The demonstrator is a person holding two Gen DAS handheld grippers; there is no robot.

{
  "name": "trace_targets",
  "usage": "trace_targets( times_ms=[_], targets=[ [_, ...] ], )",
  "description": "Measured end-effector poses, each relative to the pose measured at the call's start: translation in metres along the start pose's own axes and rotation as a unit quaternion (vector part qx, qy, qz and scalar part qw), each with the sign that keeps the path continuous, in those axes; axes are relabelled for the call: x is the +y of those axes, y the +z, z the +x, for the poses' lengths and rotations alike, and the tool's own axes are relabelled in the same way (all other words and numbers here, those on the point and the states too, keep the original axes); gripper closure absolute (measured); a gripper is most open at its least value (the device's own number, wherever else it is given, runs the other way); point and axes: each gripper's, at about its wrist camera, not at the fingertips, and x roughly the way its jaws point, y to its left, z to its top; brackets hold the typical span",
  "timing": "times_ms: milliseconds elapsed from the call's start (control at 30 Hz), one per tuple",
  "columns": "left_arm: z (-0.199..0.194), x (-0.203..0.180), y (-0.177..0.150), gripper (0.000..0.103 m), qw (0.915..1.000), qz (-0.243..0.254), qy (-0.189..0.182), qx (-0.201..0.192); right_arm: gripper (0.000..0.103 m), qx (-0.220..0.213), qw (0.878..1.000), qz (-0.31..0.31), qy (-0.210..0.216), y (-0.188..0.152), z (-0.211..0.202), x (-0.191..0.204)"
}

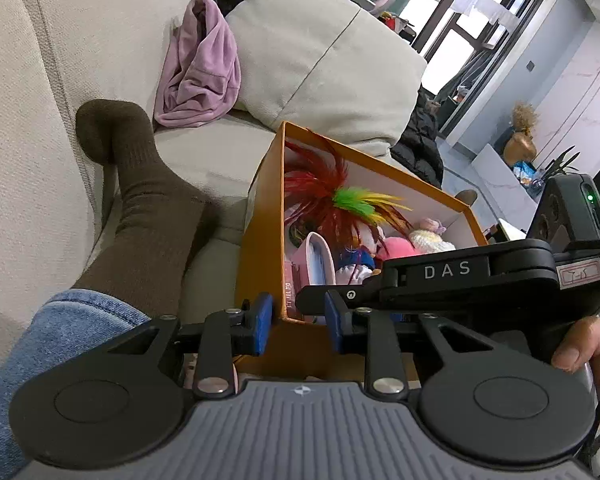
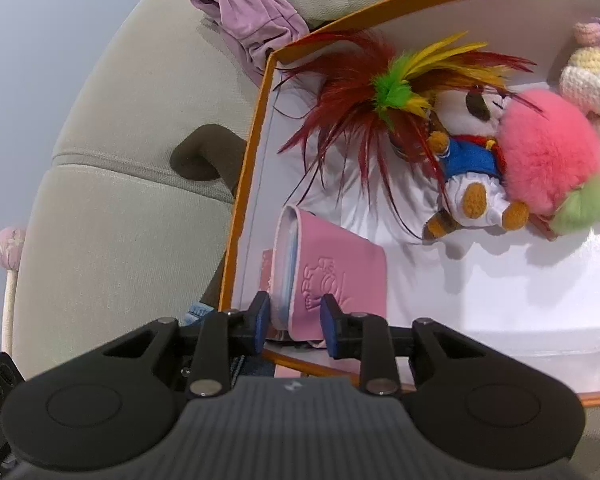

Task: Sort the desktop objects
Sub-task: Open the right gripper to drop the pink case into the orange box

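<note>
Left tool (image 1: 298,322) pinches the orange box's (image 1: 260,216) corner; right tool (image 2: 294,322) pinches the pink pouch (image 2: 332,276) inside that box.

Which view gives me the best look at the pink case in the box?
The right wrist view. The pink case lies there in full, embossed face up, one end between the right gripper's fingers. In the left wrist view only the case's end rises above the box wall, partly hidden by the right gripper.
</note>
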Motion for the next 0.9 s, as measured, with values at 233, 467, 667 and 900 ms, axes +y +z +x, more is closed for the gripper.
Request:
trace_targets(
  times_ms=[233,467,667,900],
  targets=[
    [-0.001,0.000,0.001,0.062,1.0000,-0.006,-0.004,0.001,0.061,-0.016,0.999,-0.026,-0.013,-0.004,-0.012,0.001],
    [-0.011,-0.013,0.001,0.051,0.9994,0.017,0.030,-0.009,0.053,-0.039,0.996,-0.072,-0.032,-0.008,-0.021,0.007],
    [-0.024,-0.019,0.001,0.050,0.9985,0.021,0.050,-0.011,0.047,-0.046,0.992,-0.114,-0.040,-0.015,-0.027,0.014],
    [-0.042,-0.023,-0.013,0.049,0.9973,0.025,0.069,-0.011,0.044,-0.076,0.983,-0.152,-0.065,-0.025,-0.036,0.017]
  ],
)
